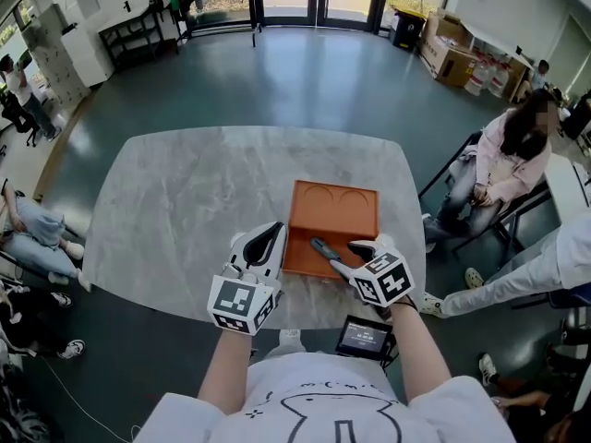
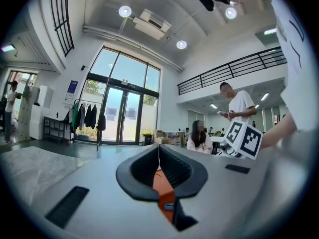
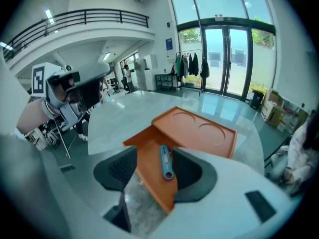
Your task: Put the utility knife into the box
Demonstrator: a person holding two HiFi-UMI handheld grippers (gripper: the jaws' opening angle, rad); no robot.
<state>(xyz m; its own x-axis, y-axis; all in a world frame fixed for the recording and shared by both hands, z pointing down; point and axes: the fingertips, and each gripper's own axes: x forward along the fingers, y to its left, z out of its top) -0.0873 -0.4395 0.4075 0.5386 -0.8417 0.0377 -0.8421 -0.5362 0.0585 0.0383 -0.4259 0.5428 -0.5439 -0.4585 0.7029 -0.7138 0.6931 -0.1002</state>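
The orange box (image 1: 314,247) lies open on the marble table, its lid half (image 1: 337,209) with two round recesses facing away from me. The blue-grey utility knife (image 1: 322,247) rests on the floor of the near half, free of both grippers. My right gripper (image 1: 351,255) hangs over that half with its jaws open; in the right gripper view the knife (image 3: 165,164) lies between and below the pads (image 3: 115,167), untouched, on the box (image 3: 144,158). My left gripper (image 1: 272,235) is shut and empty at the box's left front corner. In the left gripper view the box's orange (image 2: 163,188) shows below the closed tips (image 2: 159,156).
The table's rounded front edge (image 1: 185,295) runs just before me, with a small screen device (image 1: 365,337) below it. A seated person (image 1: 503,155) and another person's legs (image 1: 517,280) are to the right of the table. Cardboard boxes (image 1: 452,58) stand far back.
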